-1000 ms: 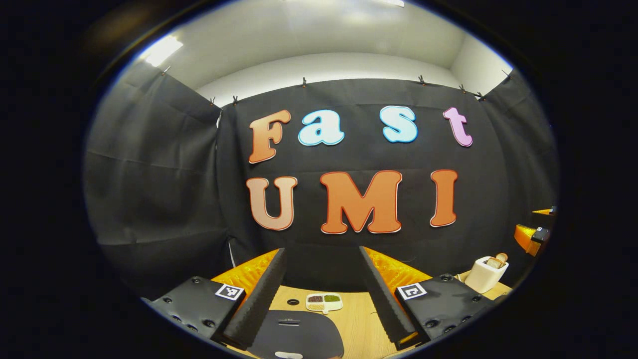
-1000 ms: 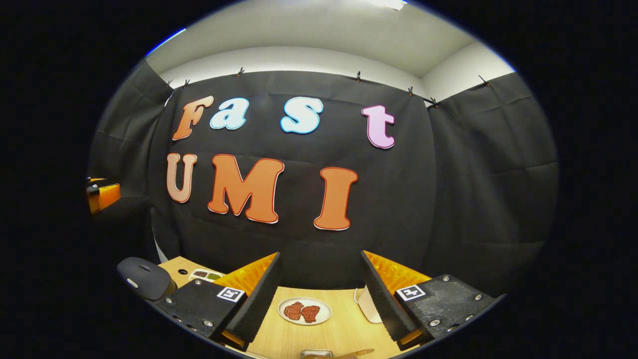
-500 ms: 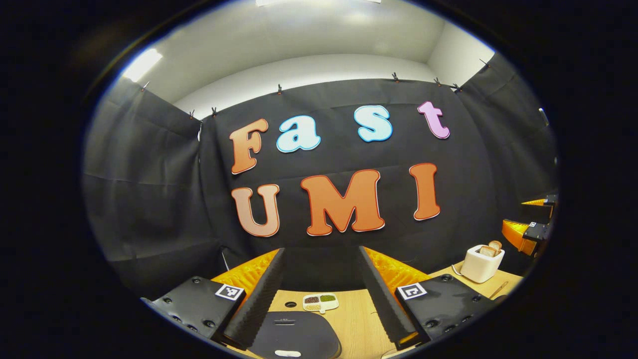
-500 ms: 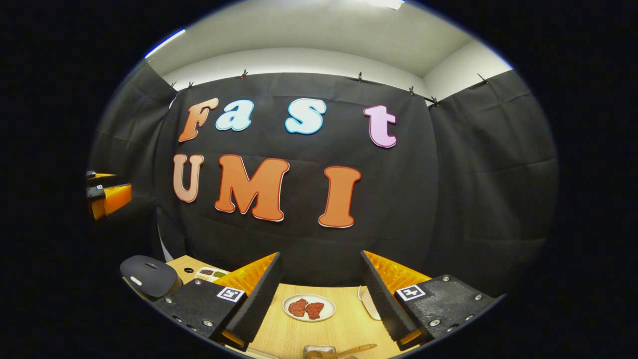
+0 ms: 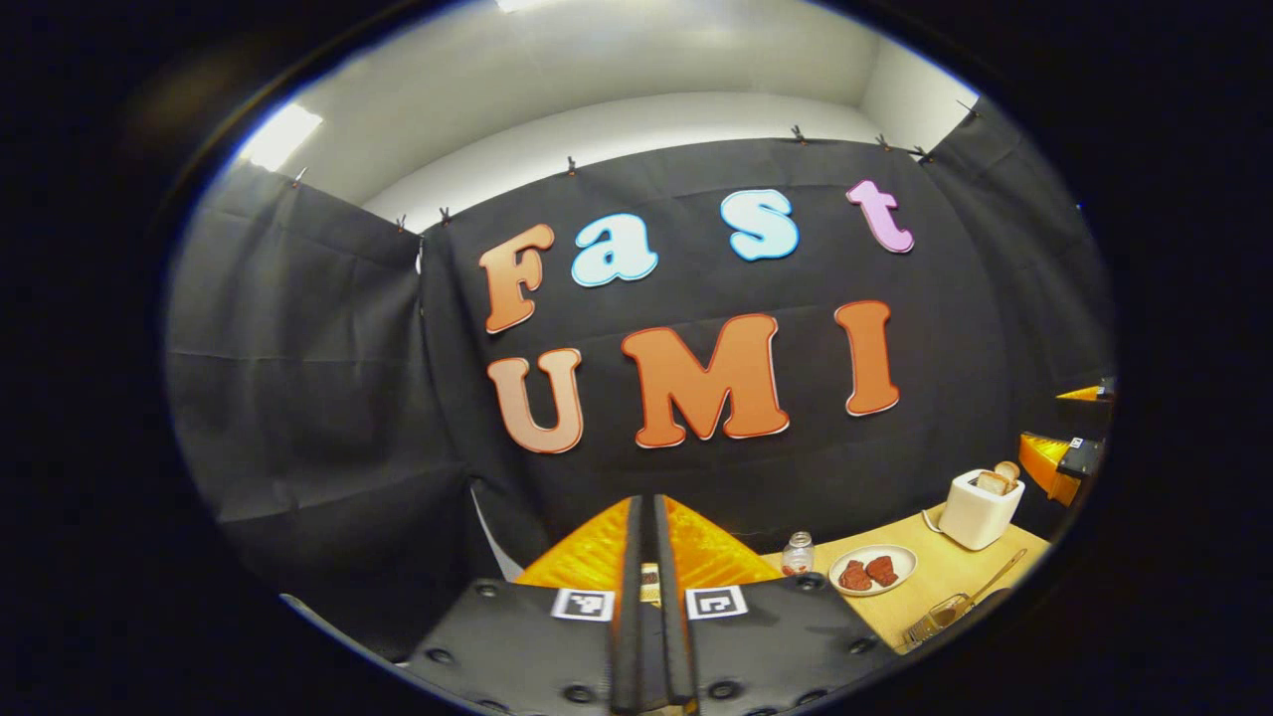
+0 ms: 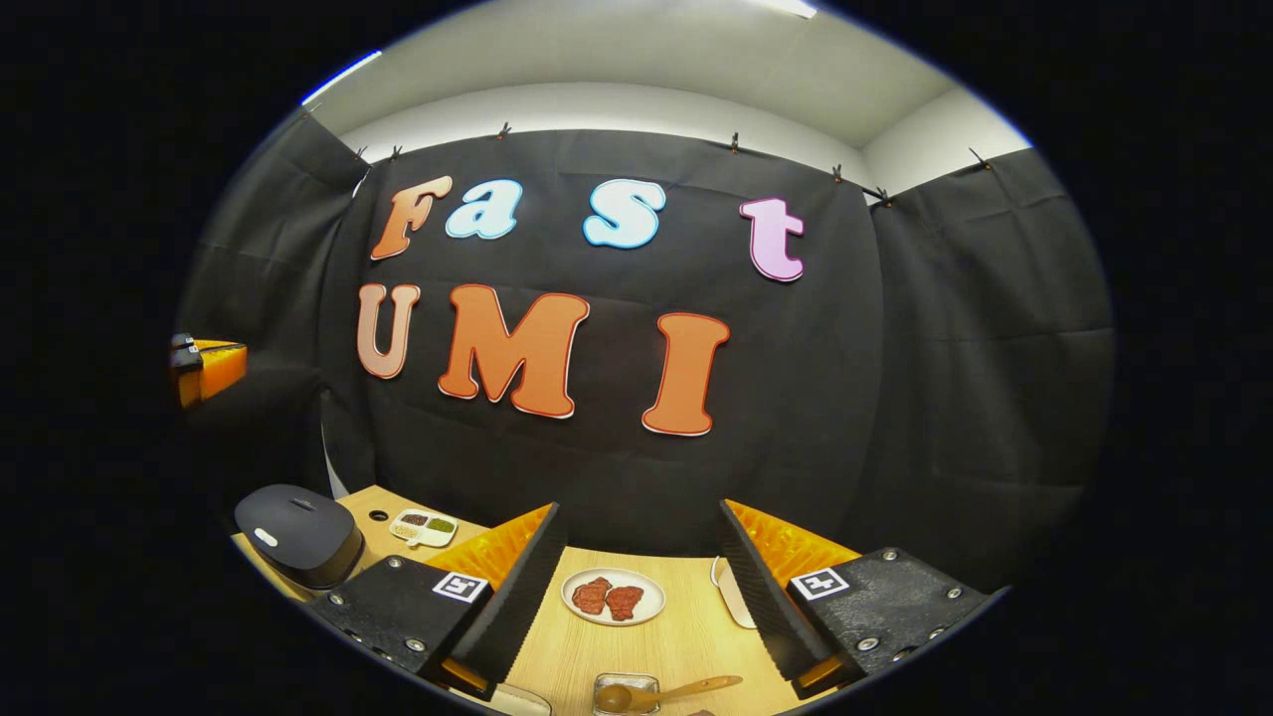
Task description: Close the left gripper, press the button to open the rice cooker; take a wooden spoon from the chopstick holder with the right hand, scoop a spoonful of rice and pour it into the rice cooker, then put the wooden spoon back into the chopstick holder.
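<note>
The black rice cooker point(image 6: 298, 532) stands at the table's left end with its lid down, a pale button on its front. A wooden spoon point(image 6: 661, 689) lies in a small clear holder point(image 6: 622, 693) near the front edge, below my right gripper point(image 6: 639, 509), which is open and empty. In the left gripper view the same spoon point(image 5: 993, 581) sticks out of the holder point(image 5: 933, 626) at the lower right. My left gripper point(image 5: 643, 507) is shut with nothing between its fingers, and it also appears at the far left of the right gripper view point(image 6: 204, 368).
A plate of red meat point(image 6: 614, 597) sits mid-table, with a small divided dish of beans point(image 6: 423, 527) near the cooker. A white toaster point(image 5: 980, 507) with bread and a small jar point(image 5: 798, 553) stand toward the back. The other gripper point(image 5: 1069, 462) shows at the right edge.
My left gripper's fingers have come together, and its view has swung right off the cooker toward the plate and toaster. The right gripper's view has dipped, showing more table.
</note>
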A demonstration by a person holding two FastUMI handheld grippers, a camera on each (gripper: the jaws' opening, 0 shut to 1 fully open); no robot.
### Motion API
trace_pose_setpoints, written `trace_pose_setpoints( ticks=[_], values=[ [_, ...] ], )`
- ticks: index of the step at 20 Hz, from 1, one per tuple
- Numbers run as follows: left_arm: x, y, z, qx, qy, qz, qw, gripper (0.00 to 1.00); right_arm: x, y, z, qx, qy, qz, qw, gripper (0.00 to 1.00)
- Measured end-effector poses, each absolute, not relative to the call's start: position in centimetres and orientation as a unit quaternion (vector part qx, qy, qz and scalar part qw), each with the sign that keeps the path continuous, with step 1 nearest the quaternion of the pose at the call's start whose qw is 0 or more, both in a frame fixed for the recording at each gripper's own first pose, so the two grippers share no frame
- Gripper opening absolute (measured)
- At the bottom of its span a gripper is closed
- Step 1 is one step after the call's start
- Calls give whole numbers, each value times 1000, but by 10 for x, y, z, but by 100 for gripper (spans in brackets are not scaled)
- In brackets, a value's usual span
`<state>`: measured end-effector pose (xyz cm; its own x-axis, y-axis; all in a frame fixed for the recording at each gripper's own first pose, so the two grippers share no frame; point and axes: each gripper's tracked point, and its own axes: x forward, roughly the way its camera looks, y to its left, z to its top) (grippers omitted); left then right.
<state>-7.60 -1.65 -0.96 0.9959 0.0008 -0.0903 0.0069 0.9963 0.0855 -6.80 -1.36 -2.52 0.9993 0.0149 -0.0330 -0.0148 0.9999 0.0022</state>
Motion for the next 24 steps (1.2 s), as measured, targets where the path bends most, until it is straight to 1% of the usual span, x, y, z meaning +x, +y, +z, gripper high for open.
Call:
trace_pose_setpoints(
  ticks=[1,2,3,4,8,13,17,19,24],
  values=[
    [-74,-13,-15,42,58,-3,997,6,-69,-13,-26,1,19,9,1000,95],
    [-75,-2,-22,49,77,22,996,6,-70,-11,-29,1,22,10,1000,95],
    [-69,2,-31,44,101,22,994,10,-71,-11,-31,1,25,10,1000,95],
    [-67,5,-43,36,130,20,991,5,-72,-11,-33,2,28,11,1000,95],
    [-72,21,-96,-7,265,29,964,5,-75,-12,-39,4,35,8,999,95],
    [-74,32,-156,-36,375,24,926,5,-78,-15,-47,1,47,3,999,95],
    [-76,44,-192,-48,463,12,885,5,-79,-18,-55,-3,57,-1,998,95],
    [-80,51,-207,-58,511,9,858,5,-80,-19,-61,-5,64,-1,998,95],
    [-95,47,-244,-125,611,-5,781,6,-82,-29,-76,-9,83,-10,996,95]
  ],
)
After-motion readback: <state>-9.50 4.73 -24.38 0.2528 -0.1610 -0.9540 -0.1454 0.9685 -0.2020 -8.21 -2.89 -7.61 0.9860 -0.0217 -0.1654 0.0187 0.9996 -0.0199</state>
